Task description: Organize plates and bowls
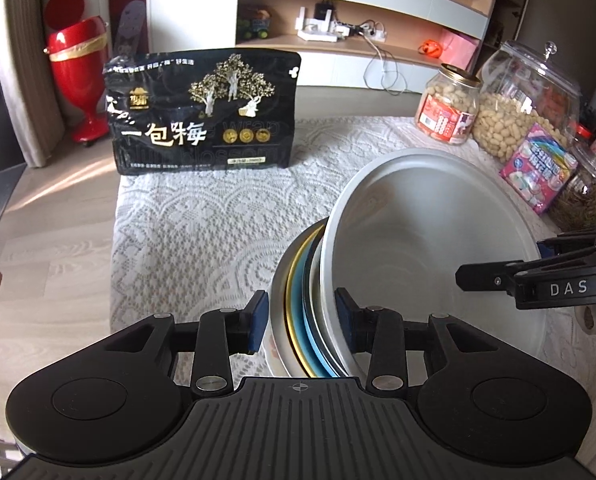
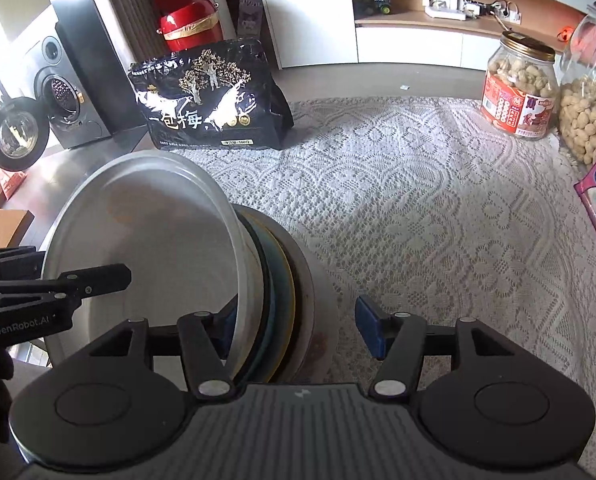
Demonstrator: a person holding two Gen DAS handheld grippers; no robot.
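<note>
Left gripper [image 1: 301, 320] sits low over the near edge of the dishes, its jaws straddling the stack of plates [image 1: 298, 312], blue pads apart and just off the rims on both sides — released, nothing clamped. That stack stands on edge on the lace tablecloth [image 1: 202, 216], white, gold-rimmed and blue plates pressed together, with a big white bowl [image 1: 426, 240] leaning against it on the right, mouth turned rightward. Right gripper [image 1: 462, 278] pokes in from the right edge, its black finger over the bowl's opening. Far left stands a black snack bag [image 1: 202, 112]; far right, a peanut jar [image 1: 450, 108].

Over to the right wrist view: the right gripper [image 2: 298, 328] is spread wide, also released. Its left pad sits inside the bowl [image 2: 146, 224], the right pad hangs clear over the tablecloth [image 2: 438, 208], with the bowl's rim and the plates [image 2: 286, 280] between them. The left gripper [image 2: 126, 274] reaches in from the left, over the bowl's mouth. Snack bag [image 2: 210, 96] stands far behind, jar [image 2: 518, 92] far right.
</note>
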